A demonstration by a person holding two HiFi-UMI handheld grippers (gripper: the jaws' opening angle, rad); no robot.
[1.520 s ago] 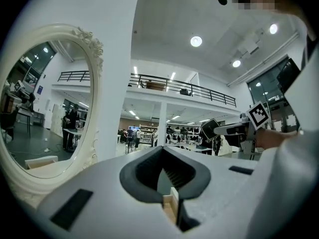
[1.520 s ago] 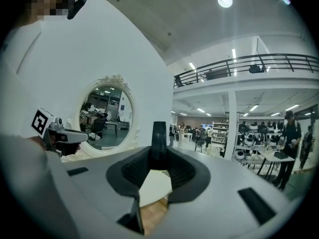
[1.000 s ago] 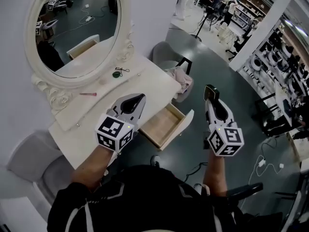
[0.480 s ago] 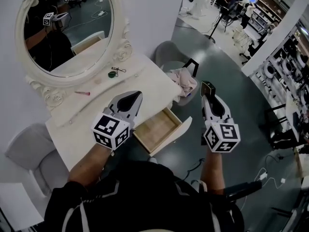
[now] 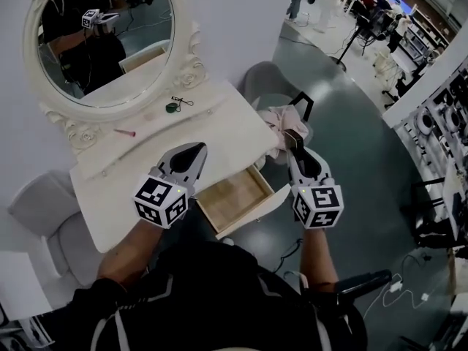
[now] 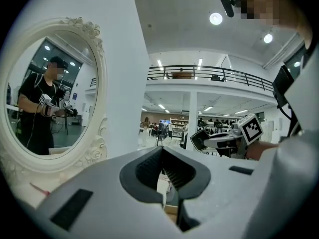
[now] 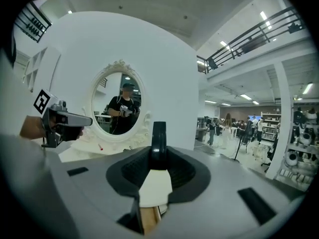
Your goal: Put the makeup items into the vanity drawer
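The white vanity table [image 5: 219,126] has its wooden drawer [image 5: 232,194] pulled open at the front. My right gripper [image 5: 295,143] hovers just right of the drawer, shut on a thin black makeup item [image 7: 158,139] that stands upright between the jaws [image 5: 294,138]. My left gripper [image 5: 191,154] hangs over the tabletop left of the drawer, its jaws together with nothing in them [image 6: 163,169]. On the table near the mirror lie a pink stick [image 5: 124,132] and a green round item [image 5: 170,108] beside a black lash curler [image 5: 180,101].
An oval white-framed mirror [image 5: 102,42] stands at the table's back. A grey chair with a pink cloth [image 5: 281,119] sits off the table's right corner, another grey chair [image 5: 44,214] at the left. Cables lie on the floor [image 5: 398,284].
Both grippers have drifted left and closer to the drawer. The right one, still holding the black item, now sits by the table's right corner. The view has swung left.
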